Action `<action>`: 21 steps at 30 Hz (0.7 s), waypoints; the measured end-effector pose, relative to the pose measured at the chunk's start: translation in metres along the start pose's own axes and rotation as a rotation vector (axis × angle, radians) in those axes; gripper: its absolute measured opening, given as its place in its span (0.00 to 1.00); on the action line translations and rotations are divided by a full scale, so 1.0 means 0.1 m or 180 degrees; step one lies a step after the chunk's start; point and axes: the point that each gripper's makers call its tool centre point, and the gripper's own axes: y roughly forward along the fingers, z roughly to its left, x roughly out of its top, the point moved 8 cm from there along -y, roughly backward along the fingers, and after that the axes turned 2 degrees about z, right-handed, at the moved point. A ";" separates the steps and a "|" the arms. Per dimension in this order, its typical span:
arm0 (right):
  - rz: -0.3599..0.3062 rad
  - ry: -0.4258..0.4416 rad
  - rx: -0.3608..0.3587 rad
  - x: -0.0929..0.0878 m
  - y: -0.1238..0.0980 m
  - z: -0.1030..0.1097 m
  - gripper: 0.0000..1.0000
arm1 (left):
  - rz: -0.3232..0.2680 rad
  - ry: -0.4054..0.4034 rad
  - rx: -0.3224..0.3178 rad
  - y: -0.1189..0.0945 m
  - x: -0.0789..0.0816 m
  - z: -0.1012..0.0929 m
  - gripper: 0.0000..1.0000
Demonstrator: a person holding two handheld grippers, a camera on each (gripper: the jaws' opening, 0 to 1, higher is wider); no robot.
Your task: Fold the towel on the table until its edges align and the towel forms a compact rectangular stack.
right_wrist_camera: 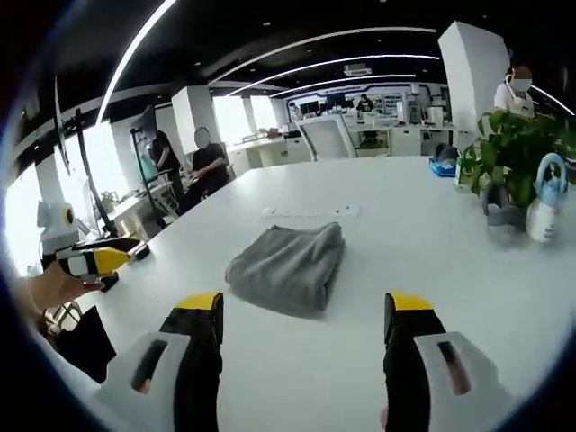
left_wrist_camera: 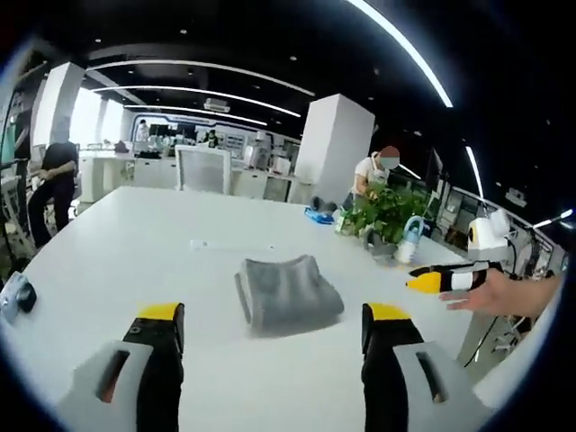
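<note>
A grey towel lies folded into a compact thick rectangle on the white table; it also lies mid-table in the right gripper view, towel. My left gripper hovers open just short of it, jaws wide apart with nothing between them. My right gripper is likewise open and empty, a little back from the towel. The right gripper's yellow-tipped jaw enters the left gripper view from the right, held by a hand. The left gripper shows at the left edge of the right gripper view.
A potted plant and a white and blue bottle stand at the table's far right; plant, bottle. A small dark device lies near the left edge. A white office chair stands at the far side, and people stand beyond it.
</note>
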 end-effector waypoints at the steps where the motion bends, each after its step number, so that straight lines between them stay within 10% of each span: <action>1: -0.0120 0.0053 -0.0026 0.01 -0.04 0.01 0.83 | -0.0029 0.0019 0.0024 -0.03 -0.01 -0.01 0.99; 21: -0.0350 -0.0047 -0.0212 -0.09 -0.28 0.05 1.00 | -0.0023 0.0149 0.0097 -0.33 -0.16 0.10 1.00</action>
